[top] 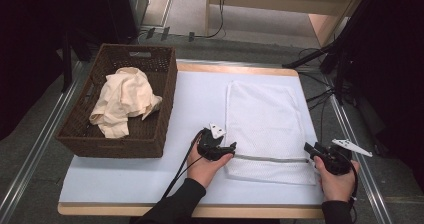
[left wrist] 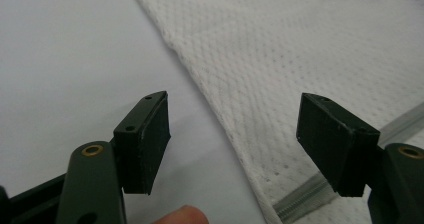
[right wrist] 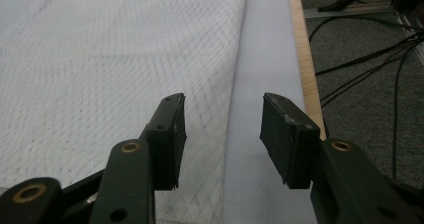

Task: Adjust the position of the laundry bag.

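Mesh fabric, a white laundry bag [top: 264, 129], lay flat on the right half of the desk [top: 200, 104], its zipper [top: 270, 159] running across it close to the near edge. We held our left gripper [top: 231, 149] at the bag's near left corner; in the left gripper view its jaws stood apart, one over the bare desk surface and the other over the mesh [left wrist: 280, 59], with the bag's edge and the zipper end [left wrist: 300, 196] lying between them and neither pad pressing on the cloth. Our right gripper [top: 308, 149] sat at the bag's near right corner, by the desk's right edge. In the right gripper view its jaws were also parted, straddling the bag's side edge [right wrist: 220, 149], and gripped nothing. A brown wicker basket [top: 165, 84] stood at the desk's left side, holding a crumpled cream cloth [top: 125, 99], well apart from both hands.
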Demonstrator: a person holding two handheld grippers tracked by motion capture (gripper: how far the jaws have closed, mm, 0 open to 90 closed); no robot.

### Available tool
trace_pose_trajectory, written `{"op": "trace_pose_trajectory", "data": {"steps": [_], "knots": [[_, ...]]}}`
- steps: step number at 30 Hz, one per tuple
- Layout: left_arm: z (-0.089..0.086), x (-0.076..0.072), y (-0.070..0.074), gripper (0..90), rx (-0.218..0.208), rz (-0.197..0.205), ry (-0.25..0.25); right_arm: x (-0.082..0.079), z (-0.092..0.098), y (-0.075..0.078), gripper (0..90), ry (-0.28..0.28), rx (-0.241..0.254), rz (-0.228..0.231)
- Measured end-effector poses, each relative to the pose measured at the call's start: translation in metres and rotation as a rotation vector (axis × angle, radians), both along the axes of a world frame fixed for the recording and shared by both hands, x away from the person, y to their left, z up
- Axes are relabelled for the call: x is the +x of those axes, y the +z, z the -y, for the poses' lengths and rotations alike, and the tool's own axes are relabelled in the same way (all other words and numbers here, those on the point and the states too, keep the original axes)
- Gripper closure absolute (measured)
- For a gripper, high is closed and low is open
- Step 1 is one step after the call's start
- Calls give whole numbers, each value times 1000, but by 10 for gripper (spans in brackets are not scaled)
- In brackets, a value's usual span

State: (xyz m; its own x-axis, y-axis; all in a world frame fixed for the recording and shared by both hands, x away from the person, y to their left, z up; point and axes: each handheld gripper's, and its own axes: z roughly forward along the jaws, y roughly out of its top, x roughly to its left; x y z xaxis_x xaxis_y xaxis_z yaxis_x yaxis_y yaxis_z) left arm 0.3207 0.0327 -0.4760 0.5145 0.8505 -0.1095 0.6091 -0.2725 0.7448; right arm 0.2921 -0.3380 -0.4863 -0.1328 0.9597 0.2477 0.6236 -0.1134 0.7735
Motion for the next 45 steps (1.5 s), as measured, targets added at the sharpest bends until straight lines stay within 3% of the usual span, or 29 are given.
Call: {"op": "trace_pose_trajectory", "data": {"steps": [2,7,10,11,13,17,20,21,22,26,35,45], "knots": [[5,1,-1,307,-4,-6,9,2,-2,-2,508,2,-4,-16],[13,0,-2,332,37,-2,12,4,-4,-4,523,5,-7,-24],[16,1,-2,401,57,2,31,6,-4,-5,564,16,-8,-45],[19,0,-1,427,91,6,48,6,-6,-5,571,23,-22,-54],[21,1,-1,454,106,9,63,6,-9,-5,572,23,-51,-55],[22,1,-1,530,108,18,68,6,-13,-4,624,11,-97,-56],[20,2,-1,605,102,20,65,4,-19,-4,794,-4,-157,-55],[20,2,-1,625,102,20,65,4,-19,-4,794,-4,-157,-55],[20,2,-1,693,100,26,44,5,-19,-4,874,26,-152,-56],[20,3,-2,896,73,11,-3,5,-17,-4,897,34,-124,-55],[10,1,2,900,42,19,-9,2,-26,-2,900,62,-90,-40],[-22,-7,5,900,16,20,20,-3,-42,2,900,89,-53,-43]]}}
